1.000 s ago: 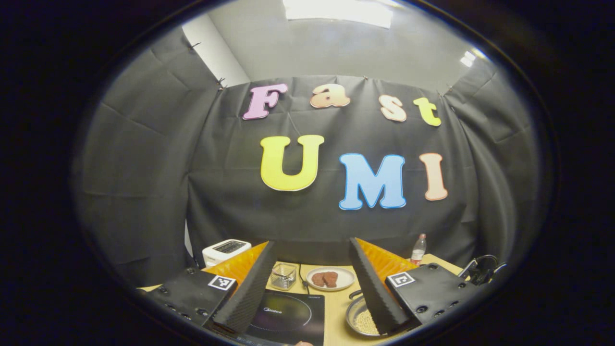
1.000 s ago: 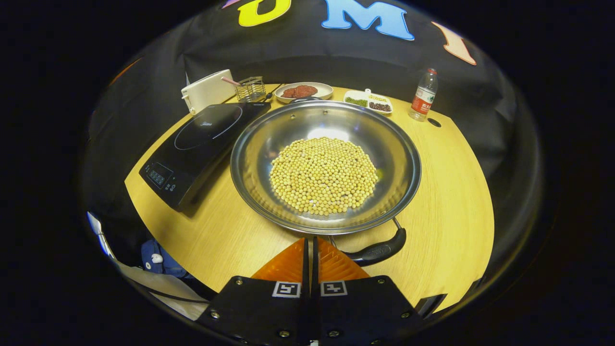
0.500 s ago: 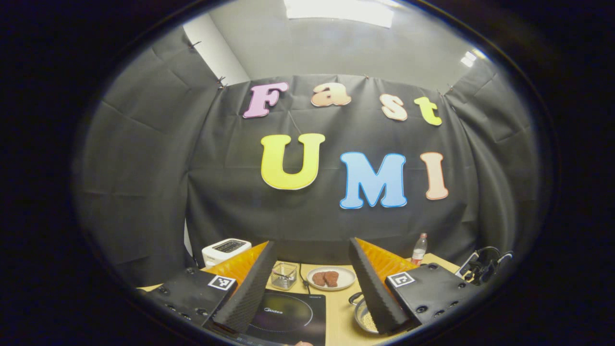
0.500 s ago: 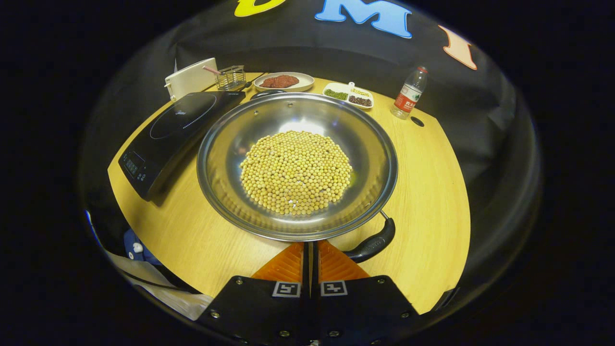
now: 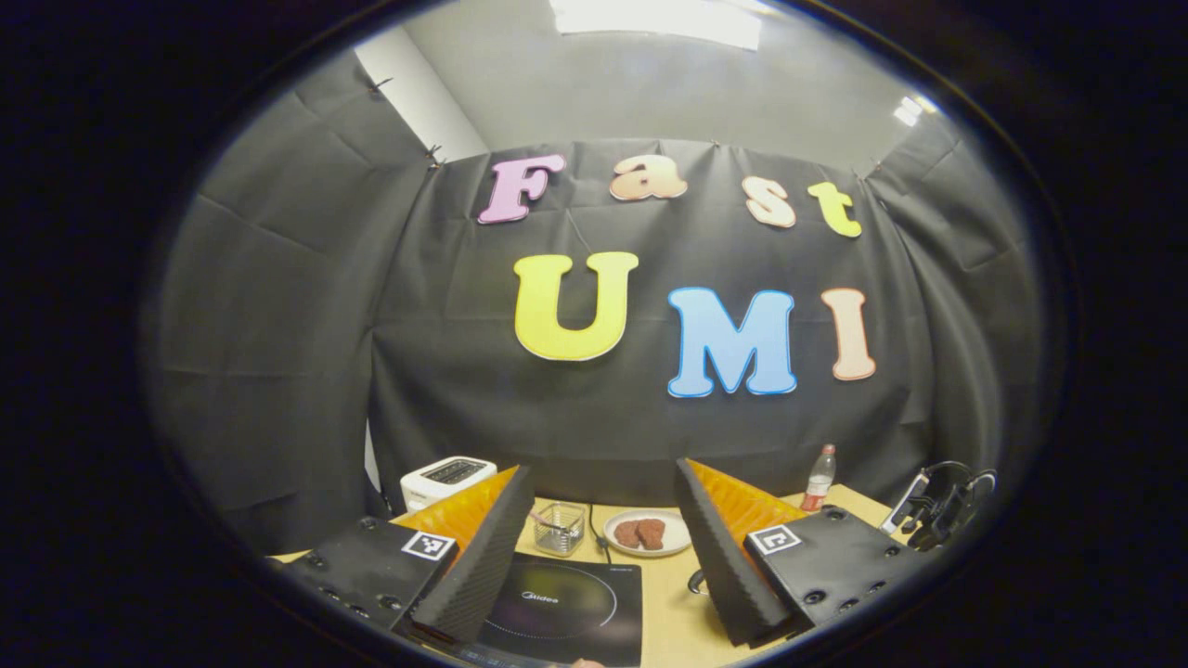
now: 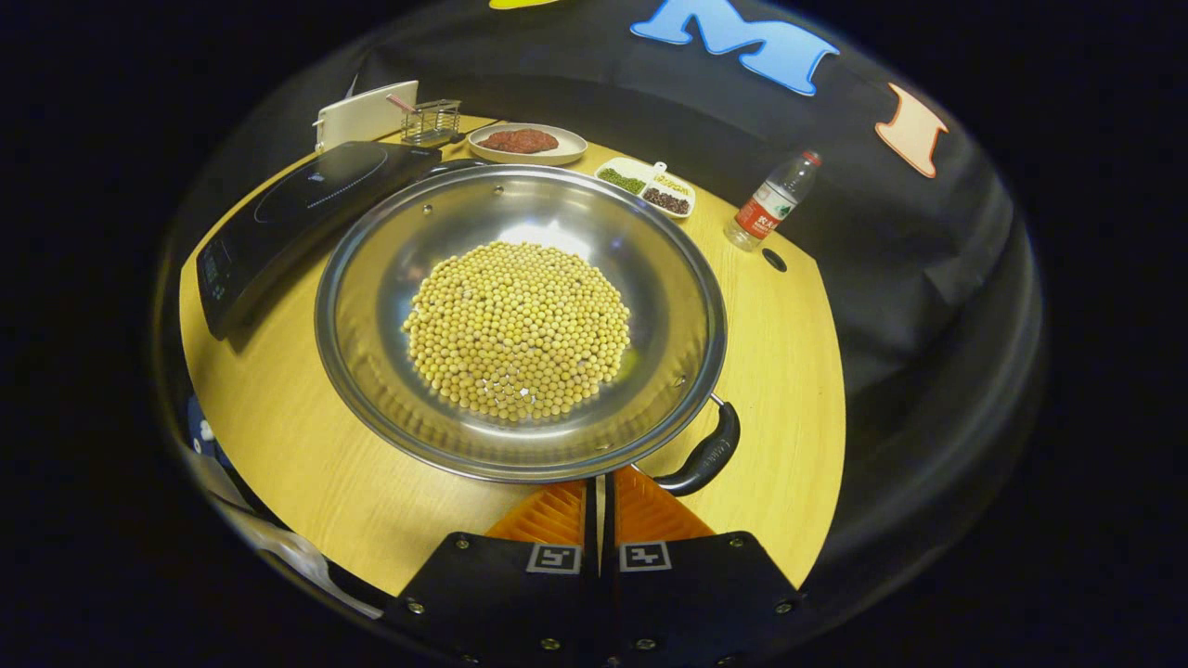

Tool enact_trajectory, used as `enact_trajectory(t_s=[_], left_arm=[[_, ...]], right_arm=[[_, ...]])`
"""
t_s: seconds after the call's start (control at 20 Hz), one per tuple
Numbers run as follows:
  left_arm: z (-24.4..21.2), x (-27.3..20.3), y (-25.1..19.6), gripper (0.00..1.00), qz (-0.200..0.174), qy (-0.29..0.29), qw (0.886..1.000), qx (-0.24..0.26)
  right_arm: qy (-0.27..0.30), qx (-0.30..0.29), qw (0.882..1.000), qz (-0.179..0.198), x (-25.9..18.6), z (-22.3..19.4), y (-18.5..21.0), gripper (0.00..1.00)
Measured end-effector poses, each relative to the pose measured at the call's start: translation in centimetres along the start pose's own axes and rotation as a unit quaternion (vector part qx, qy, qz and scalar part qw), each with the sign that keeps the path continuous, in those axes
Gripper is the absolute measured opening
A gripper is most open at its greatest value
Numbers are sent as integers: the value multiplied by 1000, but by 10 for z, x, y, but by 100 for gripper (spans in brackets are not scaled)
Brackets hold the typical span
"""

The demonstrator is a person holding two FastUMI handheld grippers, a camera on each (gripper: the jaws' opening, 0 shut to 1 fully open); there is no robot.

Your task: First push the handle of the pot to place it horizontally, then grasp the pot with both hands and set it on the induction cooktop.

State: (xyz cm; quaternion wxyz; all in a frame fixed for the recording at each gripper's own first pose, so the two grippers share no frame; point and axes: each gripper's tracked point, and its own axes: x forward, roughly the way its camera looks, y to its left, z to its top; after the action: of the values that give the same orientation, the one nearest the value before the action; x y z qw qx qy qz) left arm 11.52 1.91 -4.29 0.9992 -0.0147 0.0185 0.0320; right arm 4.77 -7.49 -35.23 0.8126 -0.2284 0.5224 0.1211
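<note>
A wide steel pot (image 6: 390,371) full of yellow beans sits on the wooden table (image 6: 789,371). Its near black handle (image 6: 707,453) points toward the lower right, and a far handle (image 6: 461,166) lies by the black induction cooktop (image 6: 297,199). My right gripper (image 6: 600,487) is shut and empty. It sits at the pot's near rim, just left of the near handle; whether it touches I cannot tell. My left gripper (image 5: 603,547) is open and held high over the cooktop (image 5: 566,608). A bit of the pot's handle (image 5: 694,583) peeks out beside its right finger.
At the table's back stand a white toaster (image 6: 367,111), a wire basket (image 6: 432,121), a plate of meat (image 6: 526,142), a divided dish (image 6: 647,186) and a water bottle (image 6: 768,202). A dark device with cables (image 5: 942,510) is at the right in the left gripper view.
In the right gripper view the pot has slid left and nearer, its near handle closing on the shut fingers. In the left gripper view the pot has slipped behind the right finger.
</note>
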Motion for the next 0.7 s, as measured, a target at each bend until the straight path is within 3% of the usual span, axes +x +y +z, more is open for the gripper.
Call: enact_trajectory(t_s=[0.7], left_arm=[[-12,2,12,100,21,14,999,19]], right_arm=[[-53,-102,990,-80,35,31,-41,1]])
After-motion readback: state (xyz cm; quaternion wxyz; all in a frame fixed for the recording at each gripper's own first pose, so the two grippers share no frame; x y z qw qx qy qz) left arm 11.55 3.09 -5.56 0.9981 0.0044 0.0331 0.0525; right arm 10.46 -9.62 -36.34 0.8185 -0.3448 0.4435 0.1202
